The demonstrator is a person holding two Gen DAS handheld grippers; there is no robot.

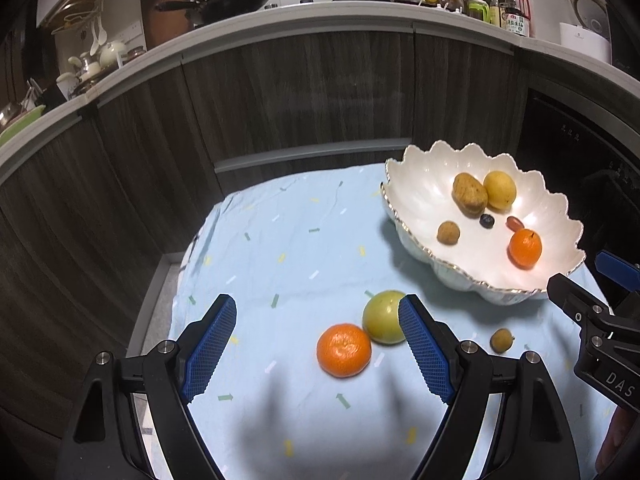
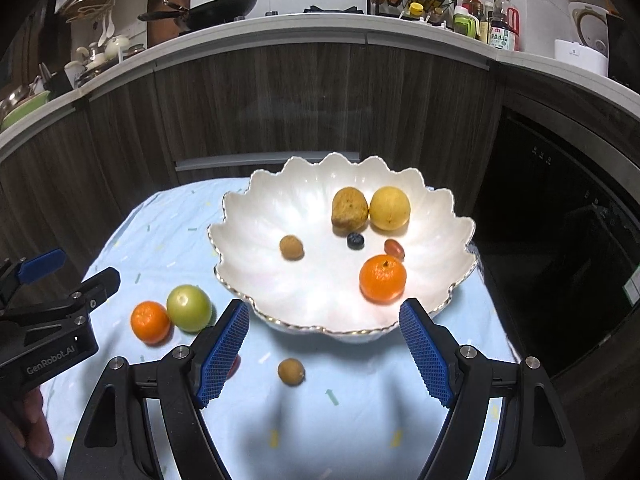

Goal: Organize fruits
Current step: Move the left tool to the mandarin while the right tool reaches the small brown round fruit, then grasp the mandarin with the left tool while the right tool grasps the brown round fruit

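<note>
A white scalloped bowl (image 2: pixel 280 312) (image 1: pixel 412 188) holds a brown fruit (image 2: pixel 349 208), a yellow fruit (image 2: pixel 389 207), an orange (image 2: pixel 382 278), a small brown longan (image 2: pixel 291 247), a blueberry (image 2: pixel 355 240) and a small red fruit (image 2: pixel 394 249). On the light blue cloth (image 1: pixel 280 240) lie an orange (image 1: pixel 343 350) (image 2: pixel 150 321), a green fruit (image 1: pixel 382 317) (image 2: pixel 189 307) and a longan (image 1: pixel 501 340) (image 2: pixel 291 371). My left gripper (image 1: pixel 316 340) is open and empty above the loose orange. My right gripper (image 2: pixel 324 344) is open and empty in front of the bowl. A red thing is partly hidden behind its left finger.
Dark wood cabinet fronts (image 1: pixel 280 92) stand behind the table. A counter above holds a wok (image 1: pixel 236 0), bottles (image 1: pixel 500 8) and a rice cooker (image 1: pixel 588 20). A dark oven front (image 2: pixel 560 220) is at the right.
</note>
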